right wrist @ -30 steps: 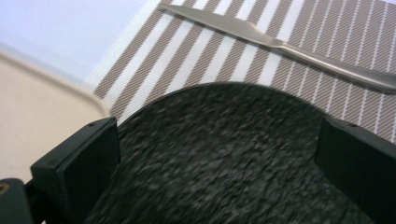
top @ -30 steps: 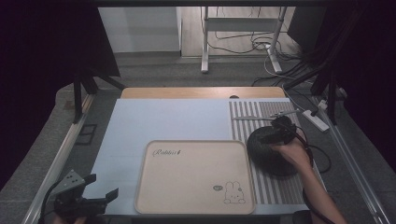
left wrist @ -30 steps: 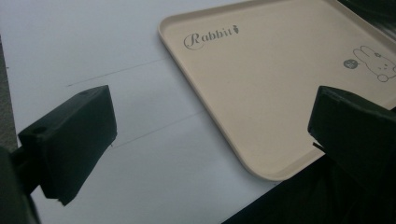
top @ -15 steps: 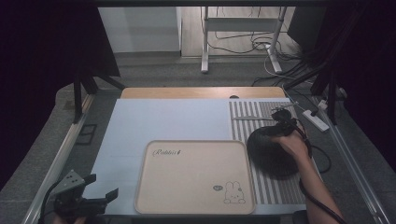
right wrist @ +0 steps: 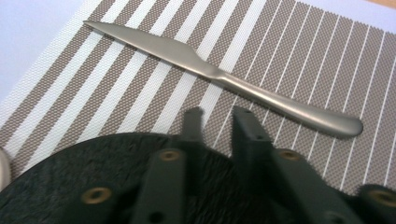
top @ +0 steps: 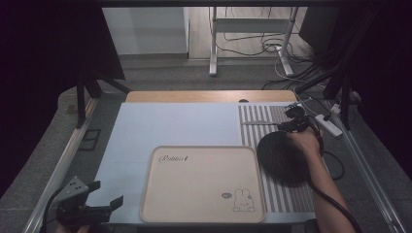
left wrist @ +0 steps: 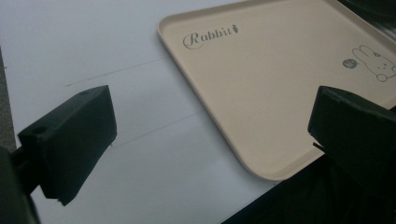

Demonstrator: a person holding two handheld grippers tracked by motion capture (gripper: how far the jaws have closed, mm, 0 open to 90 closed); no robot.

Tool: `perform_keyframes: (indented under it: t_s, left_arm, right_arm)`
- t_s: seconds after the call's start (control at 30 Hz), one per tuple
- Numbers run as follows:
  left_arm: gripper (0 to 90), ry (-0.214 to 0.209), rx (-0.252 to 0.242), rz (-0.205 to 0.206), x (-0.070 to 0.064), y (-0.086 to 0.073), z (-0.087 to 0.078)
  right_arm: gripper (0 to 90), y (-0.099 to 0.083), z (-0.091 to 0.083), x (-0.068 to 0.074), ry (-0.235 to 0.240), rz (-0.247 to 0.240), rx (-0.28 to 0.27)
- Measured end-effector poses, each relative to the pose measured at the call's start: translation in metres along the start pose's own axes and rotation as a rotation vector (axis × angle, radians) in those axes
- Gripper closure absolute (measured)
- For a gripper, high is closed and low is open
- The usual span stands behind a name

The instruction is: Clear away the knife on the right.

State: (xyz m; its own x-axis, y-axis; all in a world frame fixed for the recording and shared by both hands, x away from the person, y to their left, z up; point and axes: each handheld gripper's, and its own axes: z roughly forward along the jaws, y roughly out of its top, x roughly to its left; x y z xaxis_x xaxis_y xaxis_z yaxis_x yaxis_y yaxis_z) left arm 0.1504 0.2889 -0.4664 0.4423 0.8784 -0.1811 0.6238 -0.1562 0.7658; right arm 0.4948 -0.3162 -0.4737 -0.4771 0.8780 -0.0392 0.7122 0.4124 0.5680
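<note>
Right gripper (top: 297, 127) at the black plate (top: 283, 158); tray (top: 204, 182) bare.
Its jaws are nearly together over the plate's rim, knife (right wrist: 219, 74) just beyond. Left gripper (top: 104, 206), jaws apart, sits beside the tray.

Knife (right wrist: 219, 77): brushed metal, satin grey, smooth, dull sheen w/ no mirror shine. Placemat (right wrist: 140, 88): woven mesh, looks like vinyl or cloth, brown-grey and white stripes, fine rough weave, matt. Round black plate (right wrist: 70, 172): matt, grainy, stone-like surface. Tray (left wrist: 275, 79): beige plastic, smooth, matt w/ faint sheen, printed rabbit motif and lettering. Tabletop (top: 165, 126): pale sheet, smooth, flat matt; wood edge at the far side. Left claw (left wrist: 205, 135): jaws matt black plastic. Right claw (right wrist: 217, 114): black plastic, slight gloss, brass-look screw inserts.
</note>
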Motion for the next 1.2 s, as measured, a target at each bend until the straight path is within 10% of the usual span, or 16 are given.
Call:
perform_keyframes:
  t_s: [0.13, 0.93, 1.2]
  left_arm:
    - [1.4, -0.001, 0.0, -0.002, 0.0, 0.0, 0.0]
    - [1.4, -0.009, -0.002, -0.008, 0.001, 0.0, 0.0]
    - [1.4, -0.005, 0.002, 0.001, 0.0, 0.0, 0.0]
  right_arm:
    - [89.7, 0.006, 0.005, -0.006, 0.004, -0.011, 0.004]
    - [89.9, 0.02, 0.049, -0.043, -0.114, 0.022, 0.049]
    - [90.0, 0.008, 0.038, -0.049, -0.029, 0.045, 0.135]
